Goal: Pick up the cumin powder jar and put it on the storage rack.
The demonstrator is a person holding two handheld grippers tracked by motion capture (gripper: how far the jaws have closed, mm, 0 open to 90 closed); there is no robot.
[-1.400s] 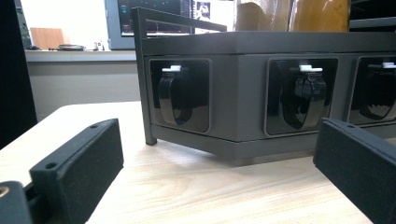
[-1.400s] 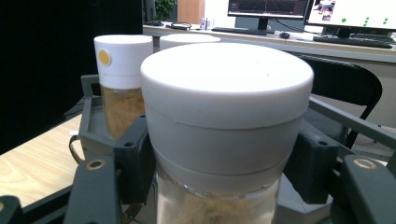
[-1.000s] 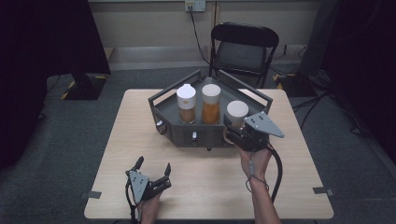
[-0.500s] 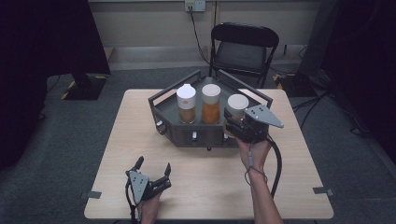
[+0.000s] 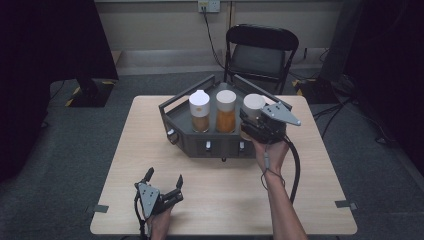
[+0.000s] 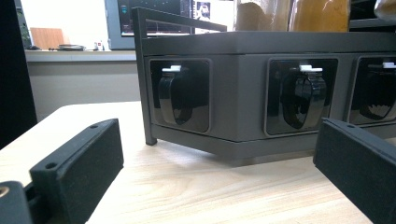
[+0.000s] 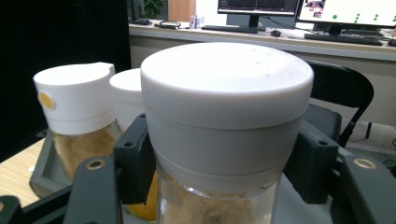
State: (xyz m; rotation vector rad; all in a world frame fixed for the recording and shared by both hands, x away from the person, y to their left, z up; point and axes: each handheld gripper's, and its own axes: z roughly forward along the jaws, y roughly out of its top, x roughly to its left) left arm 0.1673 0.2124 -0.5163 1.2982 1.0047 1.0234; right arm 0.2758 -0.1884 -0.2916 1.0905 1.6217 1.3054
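At about two o'clock on the surface (image 5: 310,180) we grip the white-capped jar (image 7: 226,116) just under its cap with the right gripper (image 5: 252,124), seemingly lifted slightly above the dark rack (image 5: 200,142), while our left gripper (image 5: 164,181) rests at seven o'clock, fingers (image 6: 77,172) wide.

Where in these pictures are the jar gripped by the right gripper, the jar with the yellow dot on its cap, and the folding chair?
gripped jar (image 7: 226,93), right gripper view, white lid.
dotted jar (image 7: 74,98), right gripper view, cap side.
folding chair (image 5: 260,37), high view, backrest.
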